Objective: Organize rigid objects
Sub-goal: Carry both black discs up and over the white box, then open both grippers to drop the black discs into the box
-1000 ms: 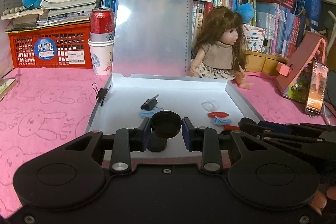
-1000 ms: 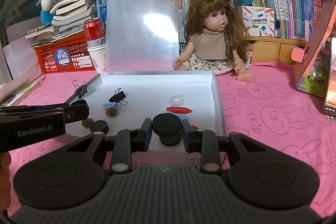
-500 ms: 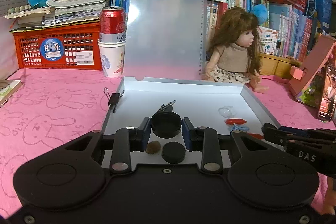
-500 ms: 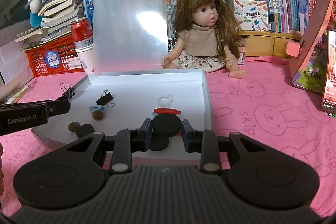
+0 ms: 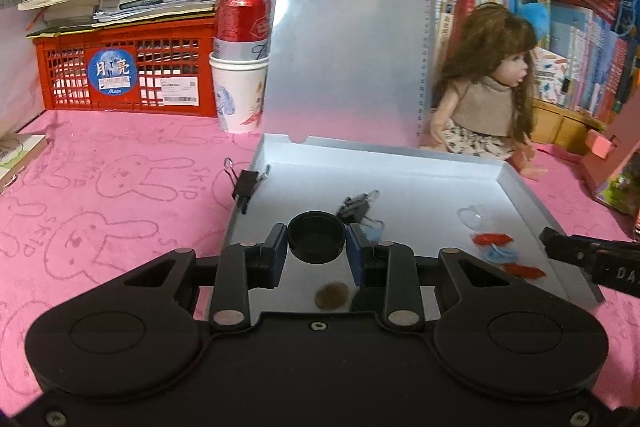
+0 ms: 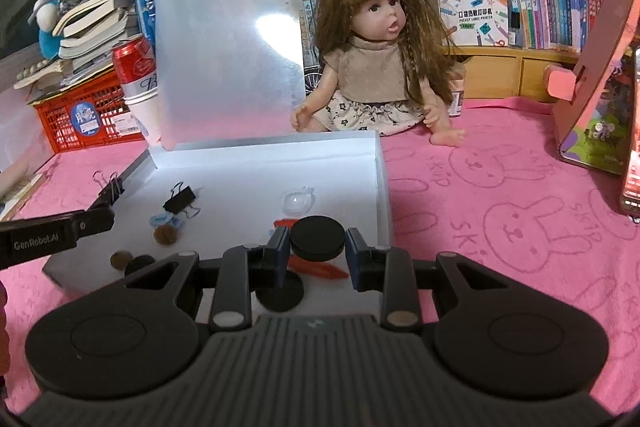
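My left gripper (image 5: 317, 247) is shut on a black round cap (image 5: 317, 235) and holds it above the near left part of the open white box (image 5: 400, 163). My right gripper (image 6: 317, 247) is shut on a black round disc (image 6: 317, 237) above the box's near right part (image 6: 382, 195). In the box lie a binder clip (image 5: 354, 207), a brown coin (image 5: 331, 295), red pieces (image 5: 491, 238) and a clear piece (image 5: 472, 217). Another black disc (image 6: 279, 294) lies under the right gripper. The box lid (image 5: 348, 43) stands upright.
A second binder clip (image 5: 246, 183) sits on the box's left rim. A doll (image 6: 380, 67) sits behind the box. A red can in a paper cup (image 5: 240, 59), a red crate (image 5: 120, 71) with books and a bookshelf stand at the back. Pink cloth (image 5: 100, 187) covers the table.
The left gripper has moved left and back with its cap, so a coin and a black disc show below it. The right gripper has drawn back slightly, still holding its disc.
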